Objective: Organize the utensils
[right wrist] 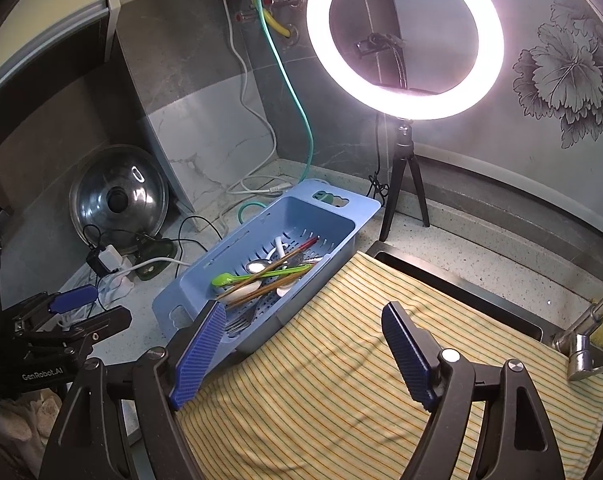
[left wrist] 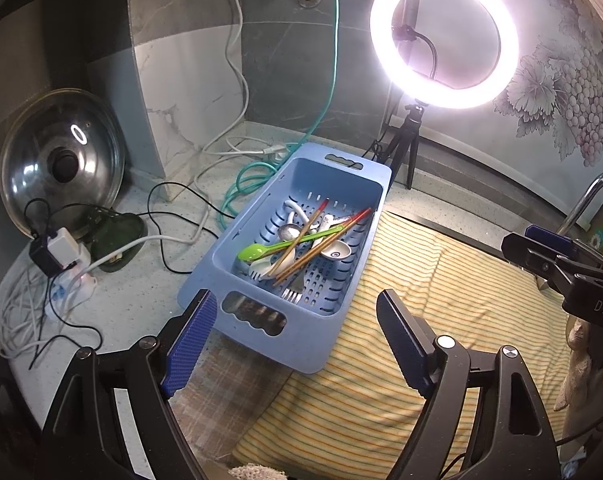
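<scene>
Kitchen counter; "GenRobot.AI" on left gripper; both grippers' jaws released, right gripper too.

Utensils lie jumbled in a blue basket: green spoon at 9 o'clock, chopsticks crossing, fork at 6.

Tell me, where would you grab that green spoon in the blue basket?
Probably by the green spoon's bowl end, coming from above: it lies flat atop the pile, that end jutting clear toward the blue basket's left wall, while chopsticks cross its handle.
</scene>
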`<state>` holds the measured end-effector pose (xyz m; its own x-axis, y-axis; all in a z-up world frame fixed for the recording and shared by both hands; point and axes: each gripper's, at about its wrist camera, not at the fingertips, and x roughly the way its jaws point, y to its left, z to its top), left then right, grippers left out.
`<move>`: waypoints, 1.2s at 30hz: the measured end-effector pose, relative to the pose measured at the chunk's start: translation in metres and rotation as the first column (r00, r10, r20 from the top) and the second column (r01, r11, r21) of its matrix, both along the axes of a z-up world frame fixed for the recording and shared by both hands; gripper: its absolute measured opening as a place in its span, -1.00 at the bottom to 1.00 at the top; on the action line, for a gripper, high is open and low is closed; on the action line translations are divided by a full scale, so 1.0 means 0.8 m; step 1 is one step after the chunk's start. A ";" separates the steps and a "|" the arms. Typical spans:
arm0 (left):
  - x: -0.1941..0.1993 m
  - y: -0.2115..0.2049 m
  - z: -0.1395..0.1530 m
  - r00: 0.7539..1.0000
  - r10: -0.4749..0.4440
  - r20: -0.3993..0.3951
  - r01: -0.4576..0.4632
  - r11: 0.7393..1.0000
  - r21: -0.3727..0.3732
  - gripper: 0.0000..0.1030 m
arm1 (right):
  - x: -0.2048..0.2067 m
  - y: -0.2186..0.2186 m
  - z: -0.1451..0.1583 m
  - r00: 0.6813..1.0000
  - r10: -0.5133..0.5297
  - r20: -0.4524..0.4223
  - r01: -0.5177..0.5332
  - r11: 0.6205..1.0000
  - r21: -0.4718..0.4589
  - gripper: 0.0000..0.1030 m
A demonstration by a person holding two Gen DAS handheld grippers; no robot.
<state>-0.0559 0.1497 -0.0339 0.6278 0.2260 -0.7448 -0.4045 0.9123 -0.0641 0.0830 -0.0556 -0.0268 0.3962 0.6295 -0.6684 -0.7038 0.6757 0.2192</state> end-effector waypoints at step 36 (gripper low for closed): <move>-0.003 -0.001 0.004 1.000 0.021 0.002 -0.021 1.000 -0.005 0.60 | -0.003 -0.002 -0.005 1.000 -0.007 -0.010 0.007 1.000 -0.022 0.51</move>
<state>-0.0585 0.1485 -0.0310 0.6242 0.2356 -0.7449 -0.4233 0.9034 -0.0690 0.0802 -0.0574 -0.0307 0.3935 0.6117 -0.6863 -0.6970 0.6853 0.2112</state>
